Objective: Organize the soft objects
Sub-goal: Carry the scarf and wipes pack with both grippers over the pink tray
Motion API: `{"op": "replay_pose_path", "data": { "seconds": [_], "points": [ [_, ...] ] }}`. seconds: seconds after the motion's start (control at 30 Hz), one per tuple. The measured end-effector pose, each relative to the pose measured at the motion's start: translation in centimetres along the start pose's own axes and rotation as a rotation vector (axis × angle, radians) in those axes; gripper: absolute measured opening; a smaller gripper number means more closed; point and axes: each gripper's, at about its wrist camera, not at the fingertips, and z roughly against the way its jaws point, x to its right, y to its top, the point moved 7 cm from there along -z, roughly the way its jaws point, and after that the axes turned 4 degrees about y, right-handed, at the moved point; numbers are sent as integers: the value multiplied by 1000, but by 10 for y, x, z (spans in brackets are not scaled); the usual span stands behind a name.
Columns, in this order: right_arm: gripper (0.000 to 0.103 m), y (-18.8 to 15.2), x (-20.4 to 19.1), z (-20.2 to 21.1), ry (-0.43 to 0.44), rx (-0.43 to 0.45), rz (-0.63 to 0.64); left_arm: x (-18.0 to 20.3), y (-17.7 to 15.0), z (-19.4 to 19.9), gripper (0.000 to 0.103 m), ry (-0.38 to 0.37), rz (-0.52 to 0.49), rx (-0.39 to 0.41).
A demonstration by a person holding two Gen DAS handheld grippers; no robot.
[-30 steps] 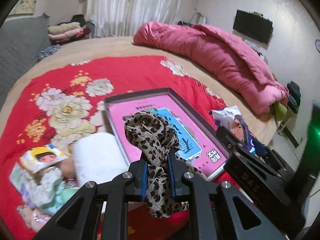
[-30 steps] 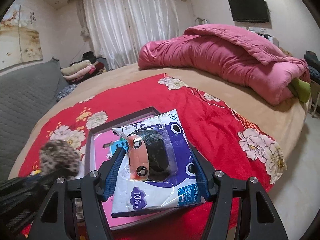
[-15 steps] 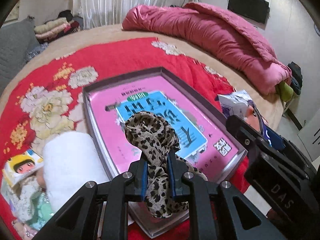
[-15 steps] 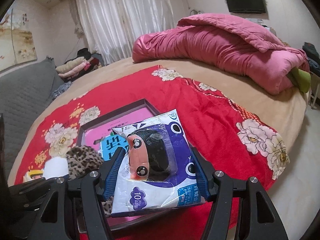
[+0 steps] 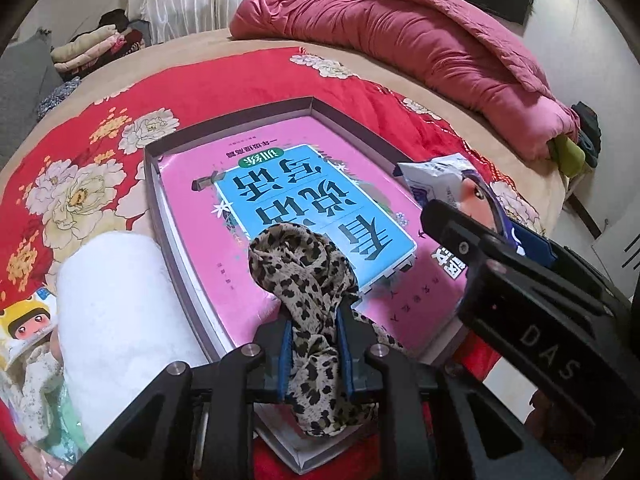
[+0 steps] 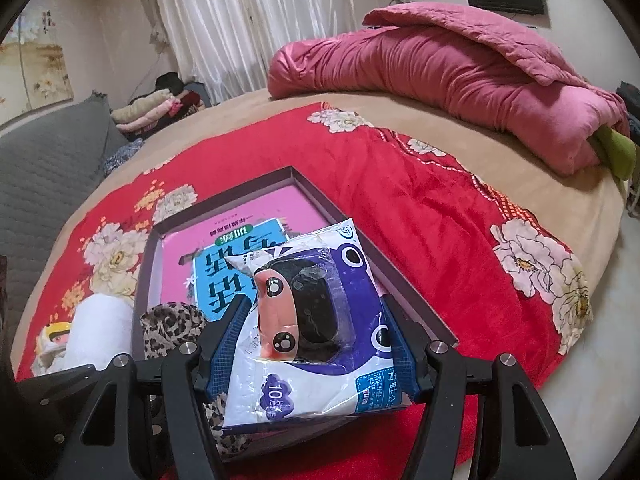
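Leopard-print cloth (image 5: pixel 298 276) is bunching up between the blue pads of the left gripper (image 5: pixel 313 354), whose fingers are clamping tightly on it; its crumpled top is rising above the fingertips while a tail is hanging below them. This cloth is hovering over the near edge of the shallow grey tray (image 5: pixel 154 184), which is serving as the landmark on the red floral blanket (image 5: pixel 248 80). Inside the tray a pink book (image 5: pixel 280 168) with a blue title panel is lying flat and filling most of the floor.

At the tray's right edge the right gripper (image 6: pixel 310 342) is holding a white and purple wipes packet (image 6: pixel 320 320) with a cartoon frog face; its fingers are pressing against both sides of the packet, which is sitting between the pads and sticking out forward past the tips, over the near right part of the tray. In the left wrist view that packet (image 5: pixel 452 176) is showing just beyond the right rim.

Left of the tray, just beside its wall, a white fluffy roll (image 5: pixel 116 308) is lying on the blanket, and a cartoon-printed packet (image 5: pixel 28 324) is resting further left. Beyond the tray, well apart from it, a pink quilt (image 6: pixel 460 80) is lying heaped on the bed.
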Motion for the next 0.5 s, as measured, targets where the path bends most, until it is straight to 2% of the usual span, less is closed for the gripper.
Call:
{"op": "replay_pose_path", "data": {
  "seconds": [0.33,0.5],
  "points": [
    [67,-6,0,-19,-6,-73,8,4,-1,0,30,-16,-13,-9],
    [67,-8,1,-21,-7,-83,7,8,-2,-1,38,-28,-31,-10]
  ]
}}
